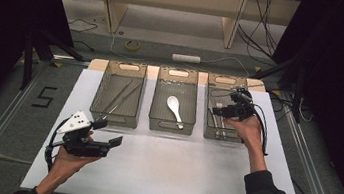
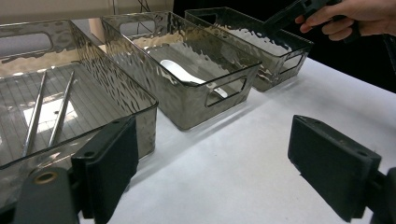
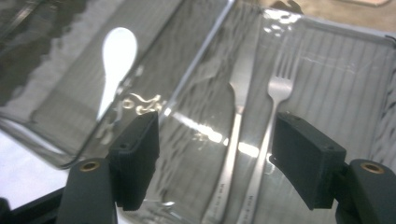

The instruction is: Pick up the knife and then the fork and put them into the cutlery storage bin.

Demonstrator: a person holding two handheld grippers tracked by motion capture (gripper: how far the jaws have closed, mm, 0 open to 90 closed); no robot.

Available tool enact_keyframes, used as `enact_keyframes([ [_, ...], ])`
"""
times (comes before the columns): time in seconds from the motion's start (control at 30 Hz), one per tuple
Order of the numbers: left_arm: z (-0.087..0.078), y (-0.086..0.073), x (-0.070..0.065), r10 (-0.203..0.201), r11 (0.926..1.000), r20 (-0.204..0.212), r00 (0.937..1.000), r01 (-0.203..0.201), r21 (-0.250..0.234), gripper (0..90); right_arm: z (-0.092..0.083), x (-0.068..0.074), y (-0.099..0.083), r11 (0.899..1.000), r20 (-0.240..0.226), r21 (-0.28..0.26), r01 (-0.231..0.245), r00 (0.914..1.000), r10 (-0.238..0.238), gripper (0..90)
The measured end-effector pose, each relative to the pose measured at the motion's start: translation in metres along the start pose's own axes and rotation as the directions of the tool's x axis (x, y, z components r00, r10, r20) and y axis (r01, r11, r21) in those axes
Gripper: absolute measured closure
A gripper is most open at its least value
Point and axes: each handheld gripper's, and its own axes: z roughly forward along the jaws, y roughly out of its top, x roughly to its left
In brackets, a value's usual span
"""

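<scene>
At the lower left of the high view, the left gripper point(image 1: 114, 141) is hovering over the white table point(image 1: 165, 172), held level in the person's left hand point(image 1: 68, 161). In the left gripper view its jaws are standing wide apart with nothing between them, only bare tabletop showing in the gap.

Above it, across the middle of the high view, three smoky plastic bins are sitting side by side. The left bin point(image 1: 115, 116) is holding two long metal sticks point(image 1: 120, 98) lying at a slant. The middle bin point(image 1: 171, 124) is holding a white spoon point(image 1: 175, 109), bowl toward the top of the frame.

At the upper right of centre, the right gripper point(image 1: 215, 111) is hanging above the right bin point(image 1: 208, 113), gripped by the right hand point(image 1: 246, 129). In the right gripper view its jaws are gaping wide and gripping nothing; below and between them a knife point(image 3: 236, 121) and a fork point(image 3: 271, 121) are lying side by side on the floor of the right bin, handles toward the bottom of the frame, the fork to the right of the knife.
</scene>
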Motion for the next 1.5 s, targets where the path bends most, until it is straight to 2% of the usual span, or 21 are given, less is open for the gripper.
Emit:
enact_keyframes([
  [0.17, 0.0, 0.0, 0.0, 0.0, 1.0, 0.0, 1.0, 0.0, 0.001, 16.0, -0.009, 0.015, -0.004, 0.998, -0.008, -0.041, 0.042, 0.9991, -0.043, 32.0],
  [0.27, 0.0, 0.0, 0.0, 0.0, 1.0, 0.0, 1.0, 0.0, 0.001, 16.0, -0.014, 0.023, -0.006, 0.996, -0.029, -0.066, 0.052, 0.9981, -0.054, 31.7],
  [0.5, 0.0, 0.0, 0.0, 0.001, 1.0, 0.001, 1.0, -0.001, 0.002, 16.0, -0.025, 0.039, -0.014, 0.989, -0.044, -0.12, 0.082, 0.9951, -0.088, 30.5],
  [0.67, 0.0, 0.0, 0.0, 0.001, 1.0, 0.0, 1.0, -0.001, 0.002, 16.0, -0.031, 0.05, -0.022, 0.984, -0.062, -0.141, 0.104, 0.9916, -0.114, 30.0],
  [1.0, 0.0, 0.0, 0.0, 0.001, 1.0, -0.001, 1.0, -0.001, 0.002, 16.0, -0.039, 0.067, -0.046, 0.971, -0.111, -0.208, 0.116, 0.9838, -0.141, 29.0],
  [1.33, 0.001, 0.0, 0.0, -0.001, 1.0, 0.002, 1.0, 0.001, 0.002, 16.0, -0.047, 0.074, -0.062, 0.957, -0.138, -0.268, 0.108, 0.9793, -0.148, 26.8],
  [1.5, 0.0, 0.0, 0.0, -0.008, 1.0, 0.003, 1.0, 0.008, -0.001, 16.0, -0.048, 0.077, -0.073, 0.956, -0.161, -0.278, 0.089, 0.9773, -0.138, 25.5],
])
